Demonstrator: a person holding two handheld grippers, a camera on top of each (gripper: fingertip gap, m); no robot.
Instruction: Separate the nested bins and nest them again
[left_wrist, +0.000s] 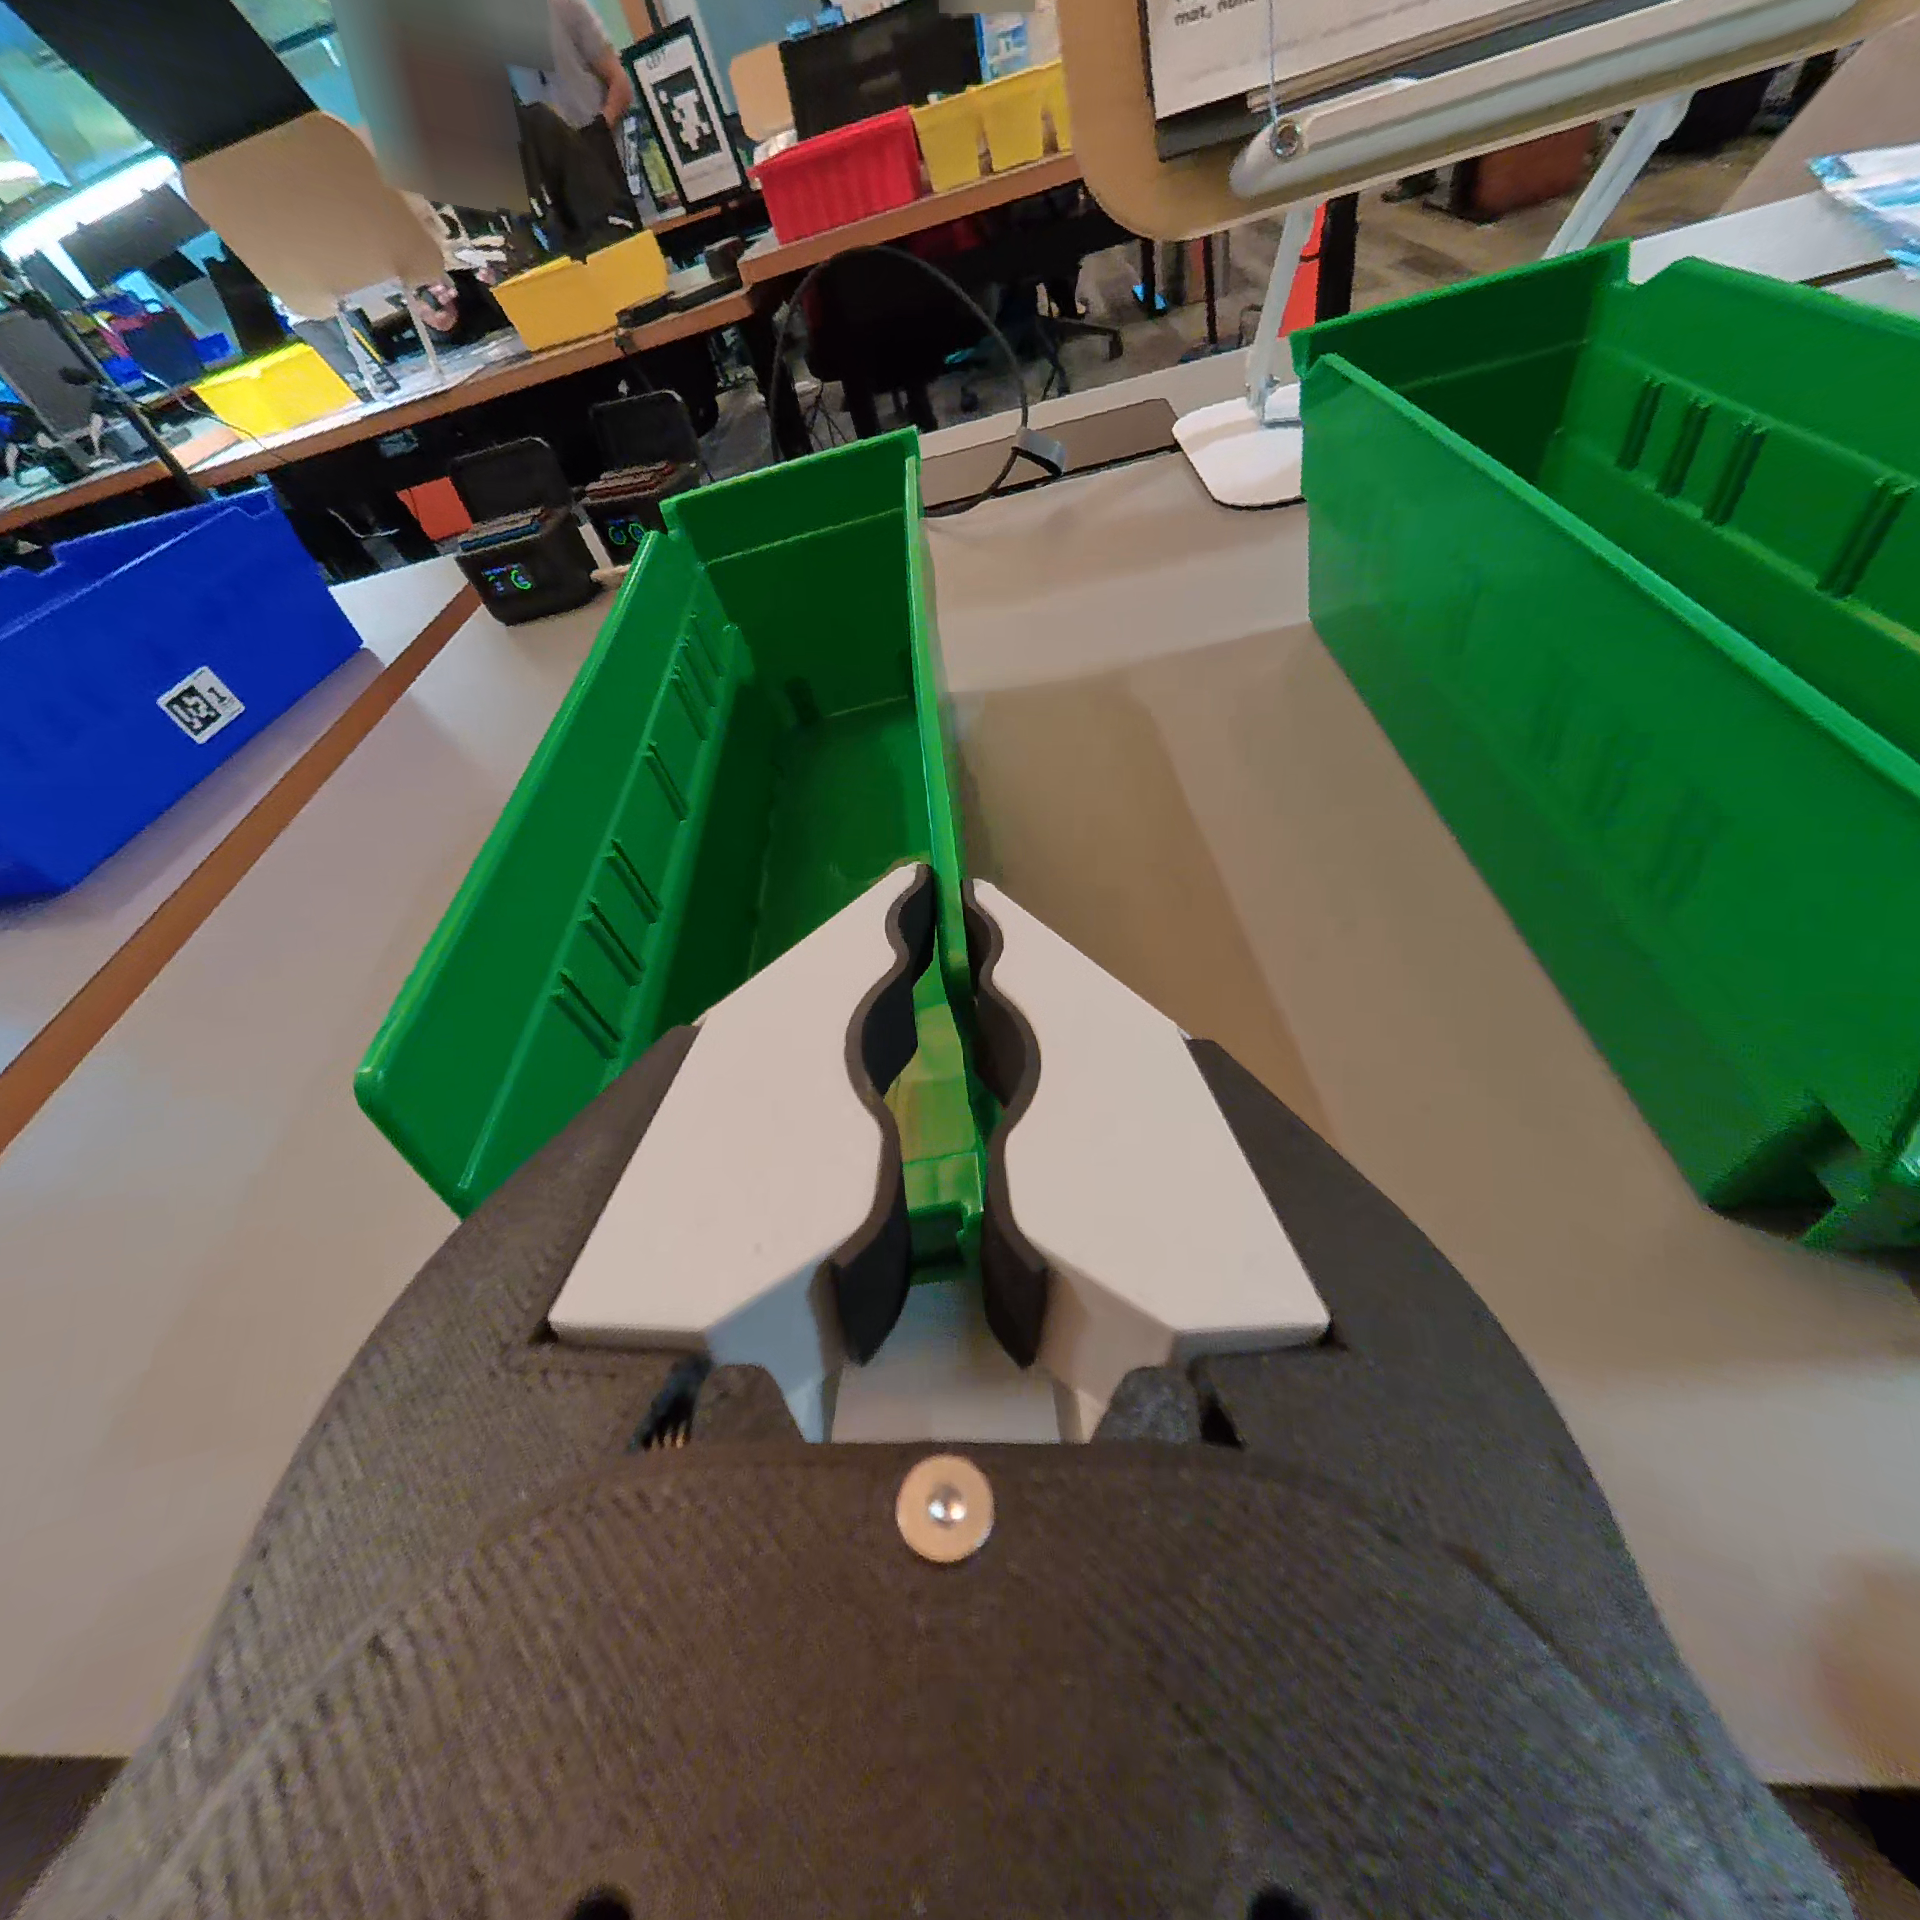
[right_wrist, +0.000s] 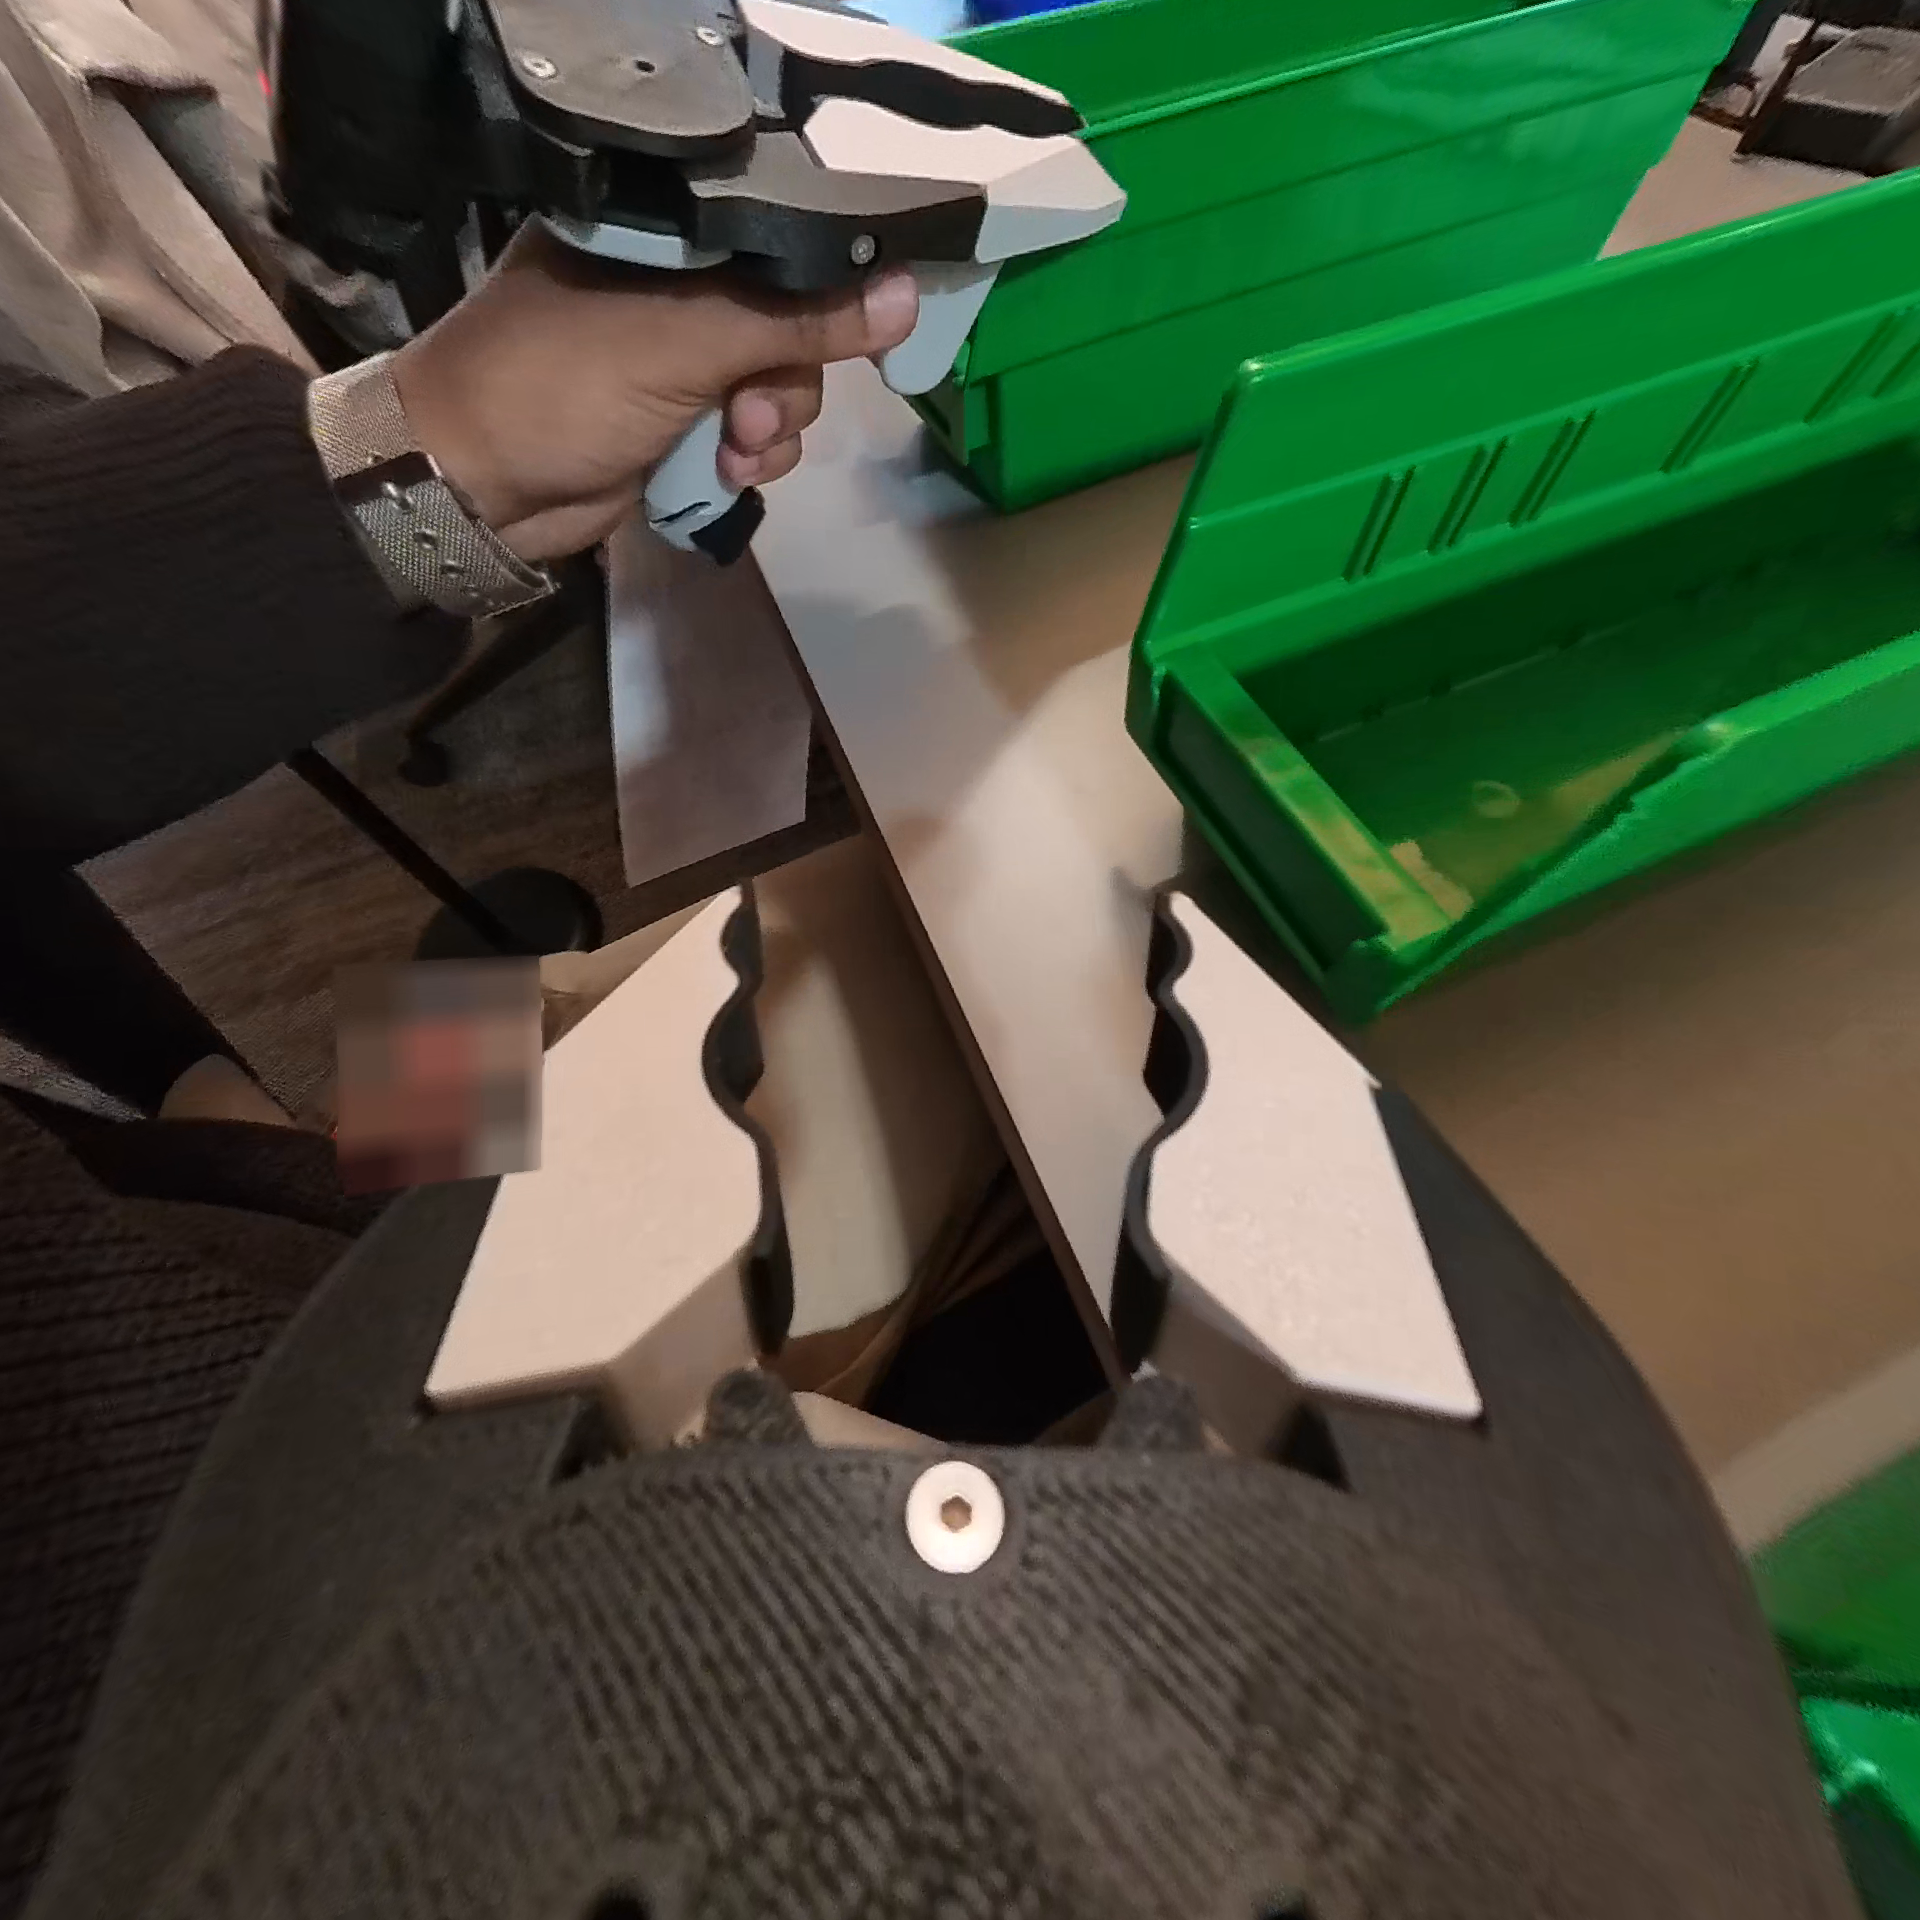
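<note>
A pale grey worktop (left_wrist: 1195, 831) fills the foreground of an open workshop, with long wooden tables carrying yellow bins (left_wrist: 582, 291) and a red bin (left_wrist: 842, 177) far behind it.

The left gripper (left_wrist: 948, 914) is clamped on the right side wall of a narrow green bin (left_wrist: 644, 810), its wavy black pads pressed against the thin plastic close to the bin's near end. That bin stretches away from the gripper along the worktop. To the right of it, well apart, a wider green bin (left_wrist: 1558, 727) sits with another nested inside it; its right part is cut off by the frame. A white lamp base (left_wrist: 1236, 457) stands beyond, and a blue bin (left_wrist: 135, 665) rests on a lower surface left of the narrow bin.

The right gripper (right_wrist: 951, 935) hangs wide apart and empty over the worktop's edge, near the low front of a green bin (right_wrist: 1455, 779). Past it, a hand (right_wrist: 613, 416) holds the other gripper against a farther green bin (right_wrist: 1299, 208). Green shapes at the lower right are blurred and cropped.
</note>
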